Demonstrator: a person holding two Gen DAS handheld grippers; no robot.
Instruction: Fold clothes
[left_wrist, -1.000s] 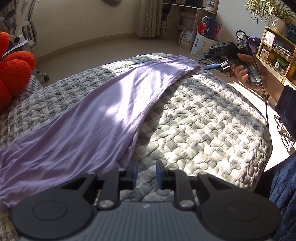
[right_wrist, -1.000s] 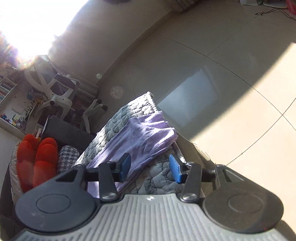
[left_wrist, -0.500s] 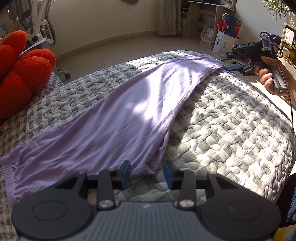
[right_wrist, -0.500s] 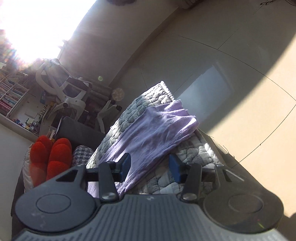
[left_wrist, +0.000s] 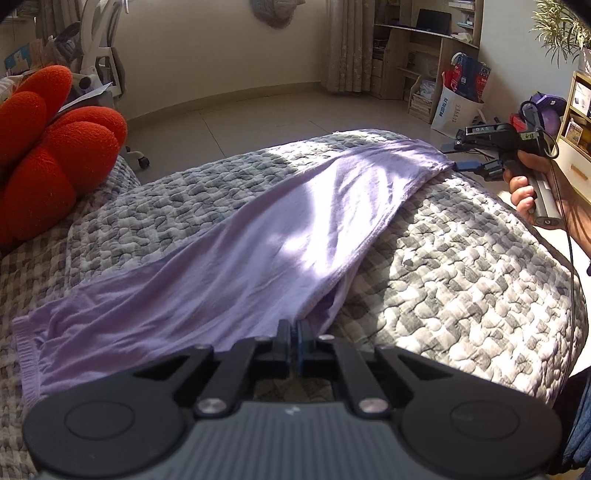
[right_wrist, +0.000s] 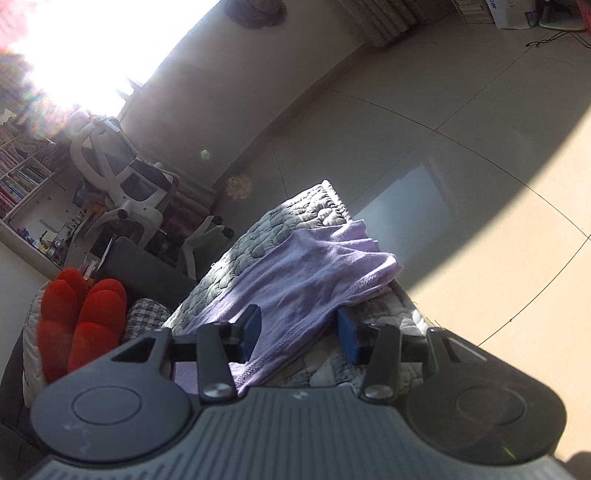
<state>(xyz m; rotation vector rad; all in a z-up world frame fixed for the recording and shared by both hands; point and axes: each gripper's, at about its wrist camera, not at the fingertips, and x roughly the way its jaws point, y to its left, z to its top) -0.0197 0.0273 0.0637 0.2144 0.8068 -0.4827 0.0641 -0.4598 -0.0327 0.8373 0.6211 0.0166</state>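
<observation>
While claws flank it, lilac garment runs corner-to-corner lengthwise.

The garment is spread diagonally across the quilt on the bed, from its near left edge to its far right corner; the cushion is set at the left edge.

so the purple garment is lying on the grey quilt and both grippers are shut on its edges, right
Not both. The left gripper is shut on the garment lying on the quilt, but the right wrist view shows the right gripper open, its hem between unclosed fingers.
</observation>
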